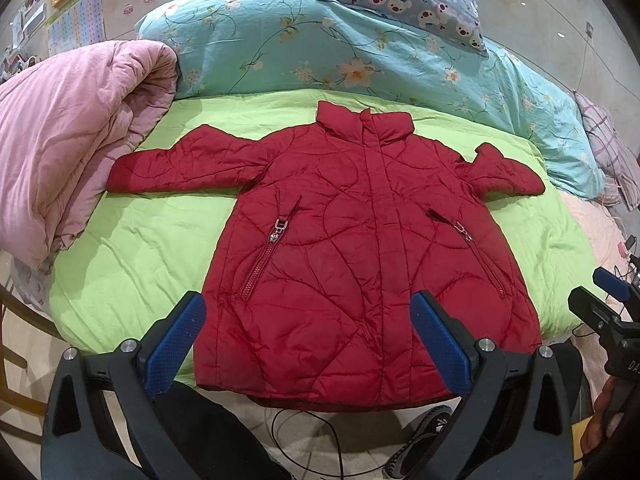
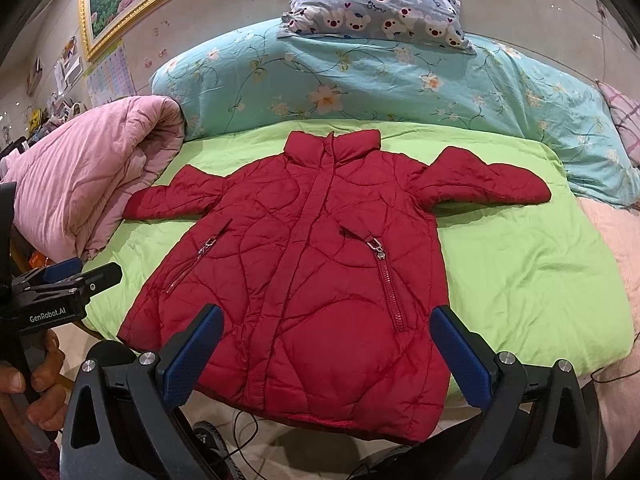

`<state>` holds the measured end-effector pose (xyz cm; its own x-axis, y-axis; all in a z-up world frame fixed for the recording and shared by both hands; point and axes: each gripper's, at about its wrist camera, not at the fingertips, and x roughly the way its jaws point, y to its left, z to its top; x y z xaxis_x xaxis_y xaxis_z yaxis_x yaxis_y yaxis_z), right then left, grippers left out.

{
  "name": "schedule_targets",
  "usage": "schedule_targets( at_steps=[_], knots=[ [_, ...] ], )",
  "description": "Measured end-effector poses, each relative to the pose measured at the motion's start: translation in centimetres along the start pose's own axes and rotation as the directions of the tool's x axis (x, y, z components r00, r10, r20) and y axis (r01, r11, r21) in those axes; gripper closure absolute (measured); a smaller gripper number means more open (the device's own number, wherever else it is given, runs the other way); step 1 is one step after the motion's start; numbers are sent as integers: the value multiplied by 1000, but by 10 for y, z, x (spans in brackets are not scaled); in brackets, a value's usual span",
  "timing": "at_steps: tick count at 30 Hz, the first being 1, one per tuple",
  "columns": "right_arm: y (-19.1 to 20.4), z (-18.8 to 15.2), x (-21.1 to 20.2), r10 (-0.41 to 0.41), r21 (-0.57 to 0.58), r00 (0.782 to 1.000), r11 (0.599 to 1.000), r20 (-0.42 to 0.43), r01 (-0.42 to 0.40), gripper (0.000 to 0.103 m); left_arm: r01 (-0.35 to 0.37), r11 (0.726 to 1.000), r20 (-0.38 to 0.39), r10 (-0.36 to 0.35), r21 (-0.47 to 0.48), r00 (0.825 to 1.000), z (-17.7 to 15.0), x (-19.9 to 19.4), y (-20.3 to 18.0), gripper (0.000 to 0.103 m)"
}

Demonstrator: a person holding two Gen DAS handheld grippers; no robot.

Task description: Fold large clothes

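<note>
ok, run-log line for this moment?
phase: pre-fold | red jacket: flat on green sheet, zipped, sleeves out | left gripper: open, empty | right gripper: open, empty

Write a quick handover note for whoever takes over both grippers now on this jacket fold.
Left gripper: open, empty, over the hem.
Right gripper: open, empty, also over the hem.
Red jacket: front up and closed on the green sheet, collar toward the pillows, sleeves out sideways, hem at the bed's near edge.
Done: laid flat. No fold made.
Left: sleeves in, then fold the body.
</note>
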<state>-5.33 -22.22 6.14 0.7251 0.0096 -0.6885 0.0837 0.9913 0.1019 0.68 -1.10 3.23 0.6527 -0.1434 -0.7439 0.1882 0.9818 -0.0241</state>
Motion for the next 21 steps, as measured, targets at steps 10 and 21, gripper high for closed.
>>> schedule_targets(
  at_steps=[10,21],
  knots=[
    [0,0,0,2,-1,1000,1000,3,-2,0,0,1000,-3,0,1,1000,-1,1,0,1],
    [-2,2,4,9,4,1000,1000,18,-10,0,0,1000,-17,0,2,1000,0,10,1,1]
  ],
)
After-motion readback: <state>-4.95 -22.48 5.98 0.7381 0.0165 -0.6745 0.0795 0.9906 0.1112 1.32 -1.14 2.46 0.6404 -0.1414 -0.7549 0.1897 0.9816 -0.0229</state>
